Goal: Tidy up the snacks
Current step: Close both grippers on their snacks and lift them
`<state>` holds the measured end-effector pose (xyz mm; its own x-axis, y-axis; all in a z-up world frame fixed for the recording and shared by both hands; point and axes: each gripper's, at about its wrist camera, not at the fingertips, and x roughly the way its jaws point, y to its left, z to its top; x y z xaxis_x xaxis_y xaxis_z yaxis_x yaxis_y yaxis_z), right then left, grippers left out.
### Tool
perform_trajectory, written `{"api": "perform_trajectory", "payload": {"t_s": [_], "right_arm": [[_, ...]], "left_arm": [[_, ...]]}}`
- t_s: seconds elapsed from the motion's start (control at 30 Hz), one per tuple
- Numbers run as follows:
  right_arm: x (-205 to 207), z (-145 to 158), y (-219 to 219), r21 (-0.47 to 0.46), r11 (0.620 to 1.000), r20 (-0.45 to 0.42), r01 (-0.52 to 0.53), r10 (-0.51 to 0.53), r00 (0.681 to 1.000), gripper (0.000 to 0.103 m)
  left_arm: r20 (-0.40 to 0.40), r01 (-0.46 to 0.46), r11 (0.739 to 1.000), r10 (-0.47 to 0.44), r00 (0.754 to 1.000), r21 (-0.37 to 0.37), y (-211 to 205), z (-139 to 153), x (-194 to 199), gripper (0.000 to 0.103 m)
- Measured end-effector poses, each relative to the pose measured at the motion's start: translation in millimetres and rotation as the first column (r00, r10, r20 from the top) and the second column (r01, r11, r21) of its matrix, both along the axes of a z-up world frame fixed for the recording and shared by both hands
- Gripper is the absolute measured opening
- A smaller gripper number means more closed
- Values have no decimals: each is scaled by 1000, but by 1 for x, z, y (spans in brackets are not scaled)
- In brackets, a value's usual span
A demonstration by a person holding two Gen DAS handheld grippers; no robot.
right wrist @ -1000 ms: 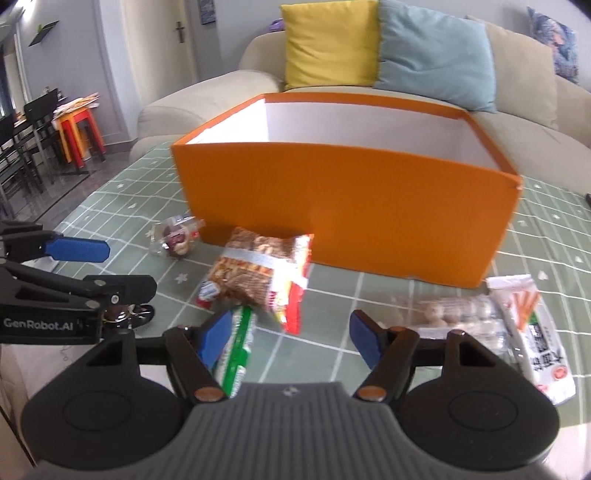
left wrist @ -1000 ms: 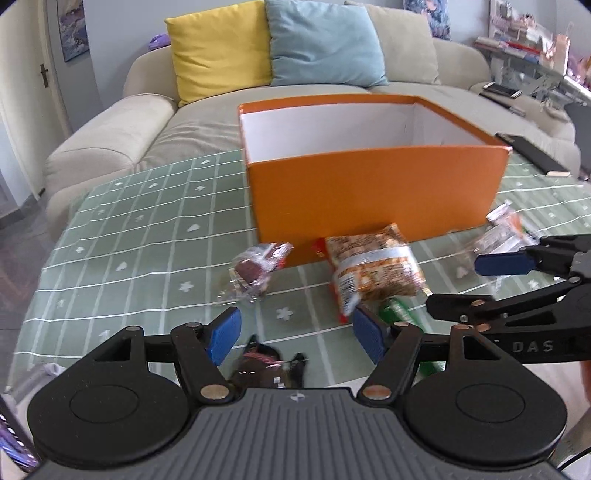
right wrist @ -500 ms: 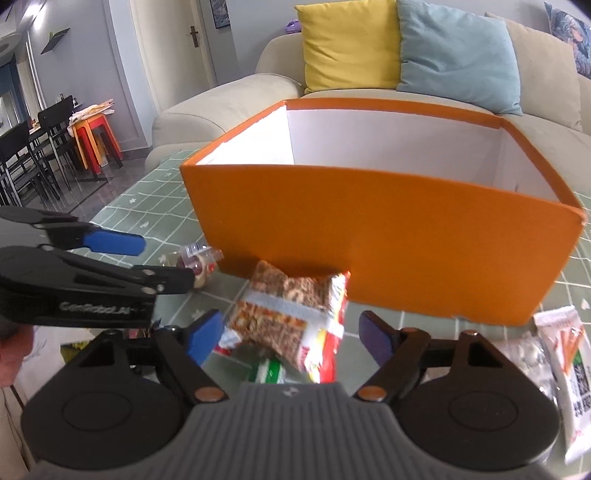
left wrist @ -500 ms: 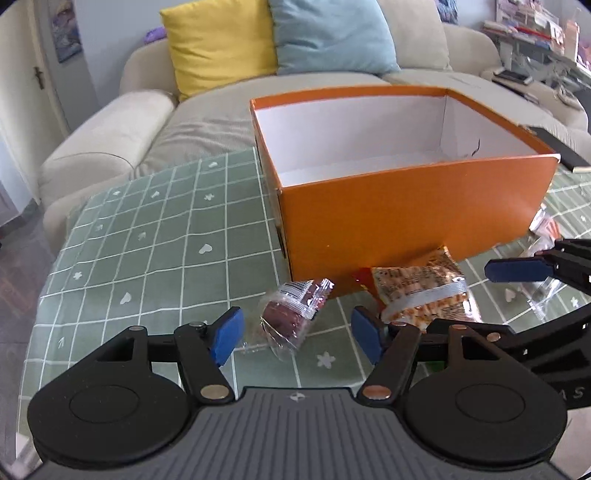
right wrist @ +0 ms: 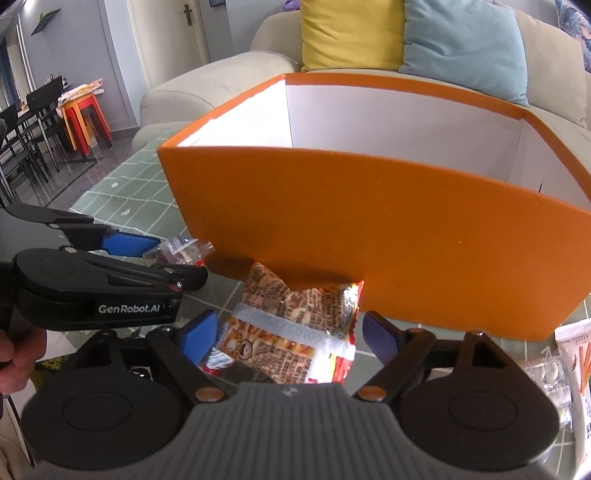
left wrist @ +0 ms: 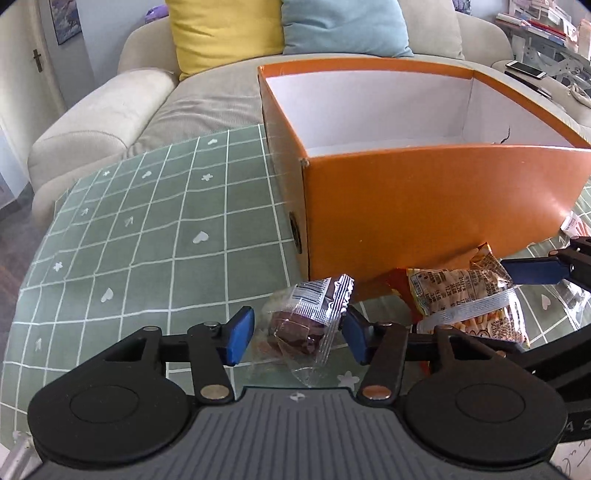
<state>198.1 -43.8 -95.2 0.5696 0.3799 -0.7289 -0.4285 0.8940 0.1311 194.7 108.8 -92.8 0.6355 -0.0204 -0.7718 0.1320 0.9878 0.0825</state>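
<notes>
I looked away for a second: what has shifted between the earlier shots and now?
Both tools have moved in toward the orange box. The left tool now straddles the clear-wrapped dark snack, its jaws closing but not yet pressing. The right tool has opened wider and now brackets the red-edged snack bag. The snacks and the empty box stayed put.

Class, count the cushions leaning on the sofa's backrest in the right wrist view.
3: a yellow cushion on the left, a light blue cushion beside it, and a patterned cushion at the right edge, mostly cut off. Others may lie outside the frame.
</notes>
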Motion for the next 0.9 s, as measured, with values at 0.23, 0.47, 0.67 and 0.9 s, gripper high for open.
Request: {"api": "perform_trajectory", "payload": {"t_s": [0.23, 0.47, 0.67, 0.9], "right_arm": [[0, 0, 3, -1, 1000, 0, -14, 14, 1000, 72], [-3, 2, 1, 1, 1000, 17, -26, 26, 1000, 58], [-8, 11, -7, -8, 999, 51, -32, 32, 998, 56], [-12, 20, -26, -20, 1000, 55, -4, 5, 998, 56]], "left_arm": [[-9, -9, 1000, 9, 1000, -5, -2, 0, 3, 57], [-3, -33, 999, 33, 999, -11, -4, 2, 1, 56], [16, -56, 998, 56, 998, -16, -6, 10, -5, 55], [16, -89, 995, 89, 996, -34, -13, 19, -17, 55]]}}
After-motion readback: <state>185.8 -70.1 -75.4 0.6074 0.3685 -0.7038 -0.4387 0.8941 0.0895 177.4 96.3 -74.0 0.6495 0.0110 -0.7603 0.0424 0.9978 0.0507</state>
